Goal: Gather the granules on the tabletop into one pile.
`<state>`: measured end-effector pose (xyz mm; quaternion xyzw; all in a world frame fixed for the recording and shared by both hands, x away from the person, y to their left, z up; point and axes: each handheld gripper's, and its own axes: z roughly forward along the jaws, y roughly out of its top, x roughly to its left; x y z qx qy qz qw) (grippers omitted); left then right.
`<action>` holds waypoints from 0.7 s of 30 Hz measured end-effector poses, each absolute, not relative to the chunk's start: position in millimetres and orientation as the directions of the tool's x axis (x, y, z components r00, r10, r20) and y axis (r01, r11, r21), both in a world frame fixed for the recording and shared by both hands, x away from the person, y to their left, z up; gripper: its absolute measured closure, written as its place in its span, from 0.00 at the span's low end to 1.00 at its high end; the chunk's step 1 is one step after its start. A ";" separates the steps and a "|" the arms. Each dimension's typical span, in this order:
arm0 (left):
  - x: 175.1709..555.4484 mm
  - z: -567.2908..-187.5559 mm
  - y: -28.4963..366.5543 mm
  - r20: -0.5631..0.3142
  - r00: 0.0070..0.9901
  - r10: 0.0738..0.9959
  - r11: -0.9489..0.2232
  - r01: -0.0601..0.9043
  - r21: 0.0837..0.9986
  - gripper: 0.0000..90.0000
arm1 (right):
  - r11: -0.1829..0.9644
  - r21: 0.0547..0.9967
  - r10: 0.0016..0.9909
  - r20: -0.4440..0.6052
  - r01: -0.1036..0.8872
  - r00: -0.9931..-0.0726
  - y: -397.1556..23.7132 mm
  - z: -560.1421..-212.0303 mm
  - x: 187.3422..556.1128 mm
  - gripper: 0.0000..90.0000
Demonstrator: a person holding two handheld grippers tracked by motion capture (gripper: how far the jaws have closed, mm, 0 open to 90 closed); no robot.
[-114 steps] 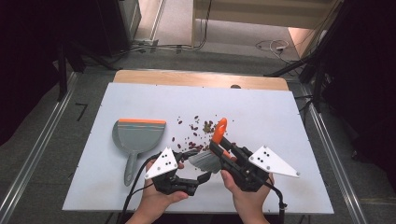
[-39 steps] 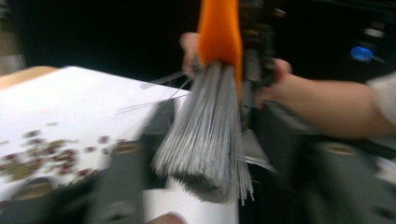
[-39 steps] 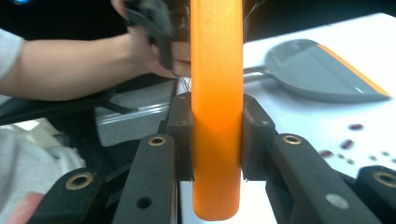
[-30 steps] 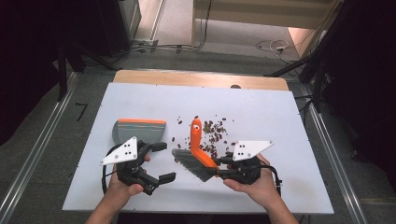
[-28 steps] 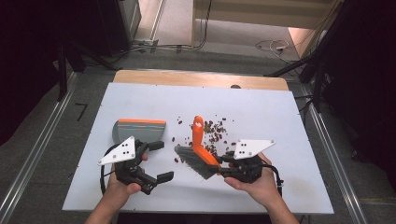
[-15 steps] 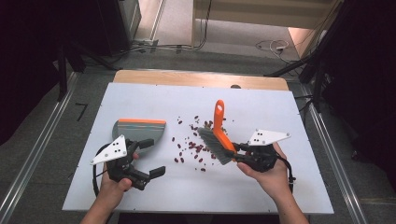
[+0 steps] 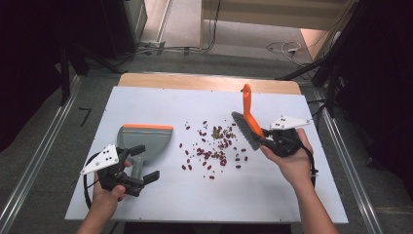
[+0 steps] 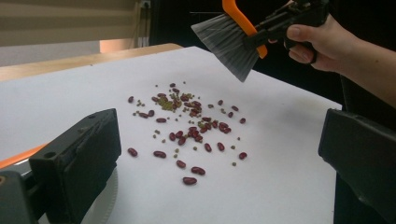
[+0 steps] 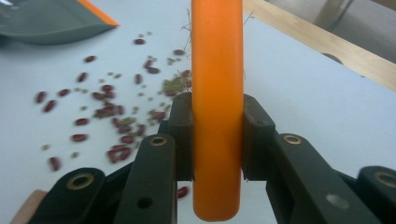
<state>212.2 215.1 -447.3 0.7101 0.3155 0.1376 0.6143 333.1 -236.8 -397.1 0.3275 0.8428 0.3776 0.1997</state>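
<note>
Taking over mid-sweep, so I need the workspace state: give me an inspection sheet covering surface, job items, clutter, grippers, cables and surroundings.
Surface: white tabletop with a wooden strip at its far edge.
Job's things: grey dustpan with orange lip lies flat at left; orange-handled brush is held off the table at right; red beans and small greenish bits are scattered between them.
Clutter: nothing seen.
Grippers: left gripper open beside the dustpan handle, holding nothing; right gripper shut on the brush handle.
Cables: black cable loops from the left gripper over the near edge.
Surroundings: grey floor, metal rails on both sides, floor cables beyond the table.
</note>
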 end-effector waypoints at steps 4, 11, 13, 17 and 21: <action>212.4 -449.3 219.1 -0.191 0.755 0.627 -0.050 0.283 0.958 0.00 | 0.556 0.715 0.722 -0.163 0.424 -0.672 -233.1 -396.6 356.0 0.76; 213.1 -451.6 219.2 -0.192 0.753 0.629 -0.055 0.290 0.956 0.00 | 0.665 0.593 0.704 -0.294 0.454 -0.647 -218.0 -403.6 393.3 0.76; 212.6 -451.6 218.8 -0.188 0.757 0.626 -0.061 0.288 0.956 0.00 | 0.680 0.569 0.697 -0.308 0.462 -0.647 -213.4 -406.2 401.3 0.76; 211.9 -453.2 217.9 -0.194 0.758 0.623 -0.060 0.293 0.954 0.00 | 0.715 0.516 0.677 -0.345 0.471 -0.650 -202.8 -415.3 418.6 0.76; 211.6 -454.5 219.3 -0.193 0.760 0.620 -0.063 0.293 0.954 0.00 | 0.757 0.458 0.641 -0.377 0.467 -0.669 -192.1 -424.2 428.7 0.76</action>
